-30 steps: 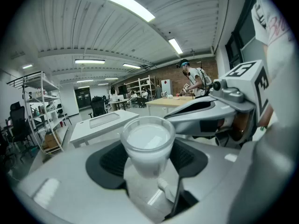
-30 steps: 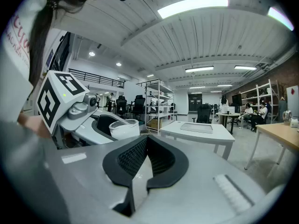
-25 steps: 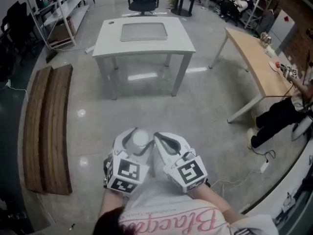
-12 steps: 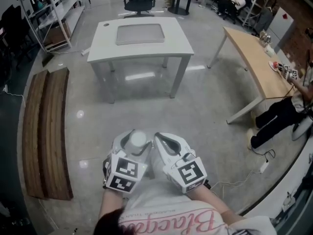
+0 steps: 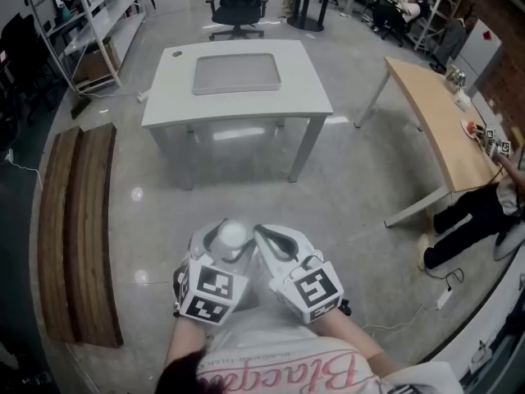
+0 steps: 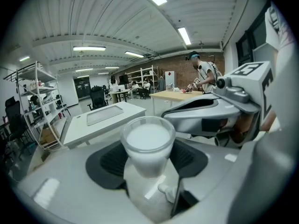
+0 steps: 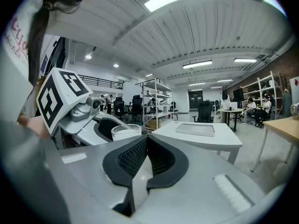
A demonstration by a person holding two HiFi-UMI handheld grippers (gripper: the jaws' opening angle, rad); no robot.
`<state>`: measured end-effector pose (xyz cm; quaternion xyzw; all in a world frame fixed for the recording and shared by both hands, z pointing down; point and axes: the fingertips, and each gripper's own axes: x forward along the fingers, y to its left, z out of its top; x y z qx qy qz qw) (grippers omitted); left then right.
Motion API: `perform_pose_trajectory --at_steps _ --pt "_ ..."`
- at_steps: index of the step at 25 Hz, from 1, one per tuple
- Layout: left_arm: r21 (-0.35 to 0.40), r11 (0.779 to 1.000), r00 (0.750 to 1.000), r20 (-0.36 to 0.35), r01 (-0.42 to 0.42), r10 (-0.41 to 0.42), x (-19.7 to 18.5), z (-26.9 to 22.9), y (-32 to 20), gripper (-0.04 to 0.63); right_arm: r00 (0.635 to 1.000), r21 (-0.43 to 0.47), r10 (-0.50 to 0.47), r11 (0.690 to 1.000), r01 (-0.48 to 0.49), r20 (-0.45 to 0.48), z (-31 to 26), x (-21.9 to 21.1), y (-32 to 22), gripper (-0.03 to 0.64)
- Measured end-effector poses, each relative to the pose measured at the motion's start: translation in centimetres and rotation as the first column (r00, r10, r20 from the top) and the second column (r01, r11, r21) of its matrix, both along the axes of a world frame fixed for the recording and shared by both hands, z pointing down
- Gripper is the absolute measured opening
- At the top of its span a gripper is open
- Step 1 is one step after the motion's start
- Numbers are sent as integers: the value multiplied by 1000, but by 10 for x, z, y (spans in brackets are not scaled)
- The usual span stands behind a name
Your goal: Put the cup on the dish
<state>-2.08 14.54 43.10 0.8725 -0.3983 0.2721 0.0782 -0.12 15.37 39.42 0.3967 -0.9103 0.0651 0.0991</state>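
Observation:
A white cup sits upright between the jaws of my left gripper, held close to my body above the floor. In the left gripper view the cup fills the middle, the dark pads pressing its sides. My right gripper is right beside it, shut with nothing in it; its pads meet in the right gripper view. The cup shows there at the left. A flat grey dish lies on the white table ahead, well apart from both grippers.
Two wooden benches lie on the floor at the left. A wooden table and a person are at the right. An office chair stands behind the white table, with shelving at the far left.
The white table has come a little nearer and shifted in view. Both grippers keep their place in front of me, the cup still held in the left one.

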Motion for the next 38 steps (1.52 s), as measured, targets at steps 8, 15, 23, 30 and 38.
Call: perform_pose_trajectory --at_steps 8,15,23,30,38 --pt "12 999 999 -14 31 -31 12 -7 -64 267 999 -16 -47 999 47 -5 -1 11 -61 2" --pt "8 997 997 -21 73 -73 19 -6 -113 267 996 -3 -93 996 93 -12 -7 17 -115 2" --pt "8 995 994 -23 103 -103 27 -5 -158 267 995 23 -104 994 104 -9 -12 27 -161 2" --pt "-3 993 993 -19 117 -117 24 -3 -185 267 994 12 -105 994 105 6 -10 27 -187 2" --pt "-6 994 993 -25 113 -113 18 0 -231 267 994 11 -106 994 106 11 -6 19 -231 2"
